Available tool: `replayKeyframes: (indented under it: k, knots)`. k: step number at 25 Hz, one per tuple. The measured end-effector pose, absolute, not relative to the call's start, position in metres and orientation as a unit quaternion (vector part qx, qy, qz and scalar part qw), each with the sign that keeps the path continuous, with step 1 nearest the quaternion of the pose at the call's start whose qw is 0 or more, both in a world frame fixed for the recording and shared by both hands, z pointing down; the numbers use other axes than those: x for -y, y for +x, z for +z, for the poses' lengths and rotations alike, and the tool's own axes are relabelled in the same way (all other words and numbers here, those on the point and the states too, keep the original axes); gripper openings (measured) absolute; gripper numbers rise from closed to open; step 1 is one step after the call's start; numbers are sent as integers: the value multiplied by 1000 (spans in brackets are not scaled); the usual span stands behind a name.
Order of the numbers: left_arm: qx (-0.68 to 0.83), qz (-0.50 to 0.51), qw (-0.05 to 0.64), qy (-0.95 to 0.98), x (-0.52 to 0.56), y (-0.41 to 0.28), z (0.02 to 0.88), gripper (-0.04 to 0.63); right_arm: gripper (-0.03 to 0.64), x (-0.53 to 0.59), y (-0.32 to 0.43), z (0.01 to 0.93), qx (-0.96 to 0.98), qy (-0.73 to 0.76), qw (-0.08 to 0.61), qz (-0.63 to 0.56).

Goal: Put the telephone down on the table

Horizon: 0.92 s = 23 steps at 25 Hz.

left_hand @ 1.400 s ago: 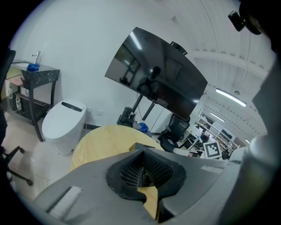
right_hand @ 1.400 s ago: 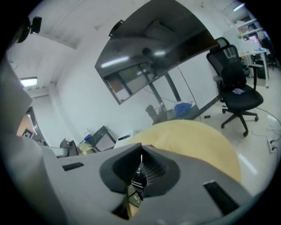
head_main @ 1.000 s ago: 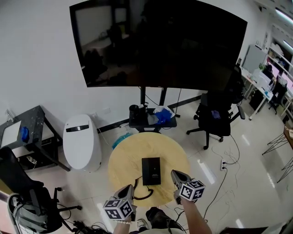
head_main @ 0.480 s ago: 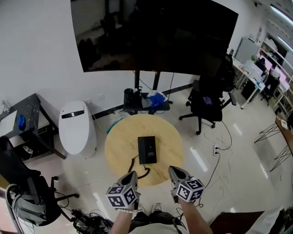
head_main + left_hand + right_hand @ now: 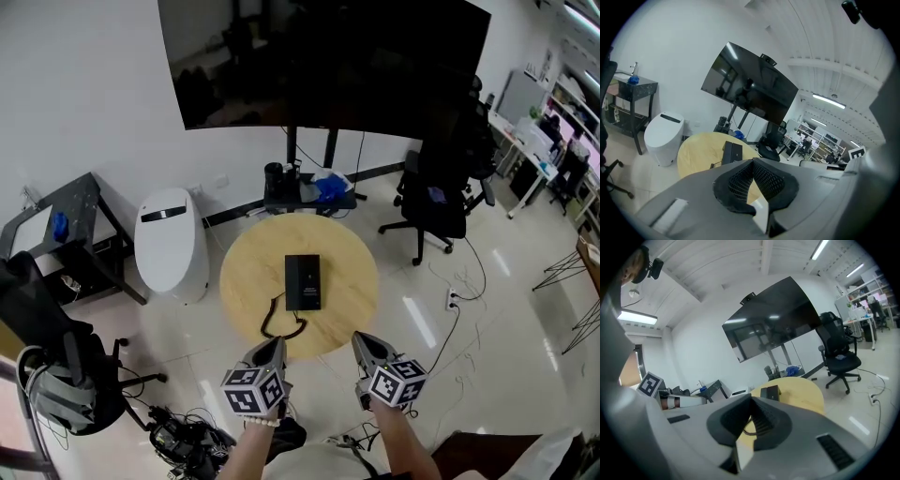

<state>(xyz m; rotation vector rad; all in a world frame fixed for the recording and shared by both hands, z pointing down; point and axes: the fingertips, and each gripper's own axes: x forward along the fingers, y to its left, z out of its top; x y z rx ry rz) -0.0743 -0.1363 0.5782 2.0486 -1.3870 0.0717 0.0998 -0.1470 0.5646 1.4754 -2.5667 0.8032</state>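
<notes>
Retreat is the change: left gripper [image 5: 273, 347] and right gripper [image 5: 364, 340], over the table [image 5: 246, 272] a second ago, now hang short of its near edge, jaws pressed together on nothing. The telephone [image 5: 302, 281] lies flat mid-table, its cord [image 5: 279, 328] curled alongside, so the task looks finished.

L gripper [image 5: 273, 347] jaws together, empty, R gripper [image 5: 362, 340] same, side by side, near edge, both pointing far & slightly down

Telephone [image 5: 303, 281] lies central on the table [image 5: 248, 272]; office chair [image 5: 441, 211] behind, right.
</notes>
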Motion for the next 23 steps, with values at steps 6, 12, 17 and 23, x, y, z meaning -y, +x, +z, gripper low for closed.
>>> replayKeyframes:
  k: [6,12,17,23]
  knots:
    - [547,27,314,776,100,-54,570,-15,11,114,109,557,851,458,26,258]
    - [565,24,304,767,66,-42,563,-15,11,82,126,558,856,450,19,255]
    - [566,29,303,766,42,-26,564,-15,11,59,143,558,854,451,14,257]
    - [569,30,299,766,18,-13,561,-15,11,35,158,559,853,453,10,260]
